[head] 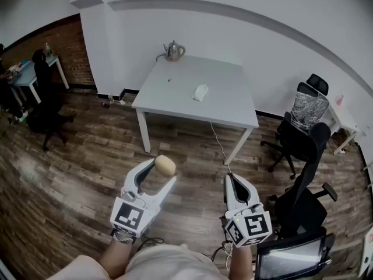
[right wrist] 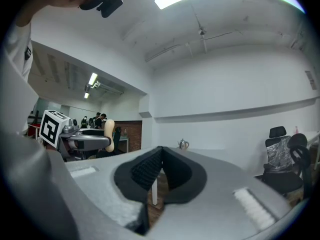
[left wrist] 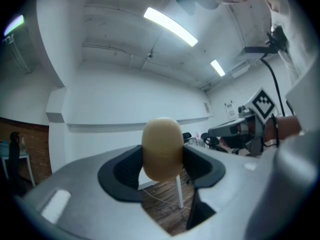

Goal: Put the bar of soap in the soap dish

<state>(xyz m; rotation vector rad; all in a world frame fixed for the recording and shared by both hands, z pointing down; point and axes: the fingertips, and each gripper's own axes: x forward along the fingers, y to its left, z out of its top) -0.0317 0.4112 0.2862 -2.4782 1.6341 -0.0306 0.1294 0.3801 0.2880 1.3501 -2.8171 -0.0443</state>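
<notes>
A tan oval bar of soap (head: 165, 165) sits between the fingertips of my left gripper (head: 163, 169), which is shut on it and held level above the wooden floor. In the left gripper view the soap (left wrist: 161, 149) stands upright, pinched between the two dark pads. My right gripper (head: 229, 181) is beside it to the right, also level, its pads (right wrist: 145, 171) pressed together with nothing between them. On the white table (head: 175, 89) ahead lies a small white thing (head: 200, 92) that looks like the soap dish. Both grippers are well short of the table.
A metal kettle (head: 173, 51) stands at the table's far edge. Black office chairs (head: 303, 139) crowd the right side, and a monitor (head: 291, 258) is at the lower right. A cable (head: 217, 142) trails across the floor under the table. A light blue desk (head: 29, 72) stands far left.
</notes>
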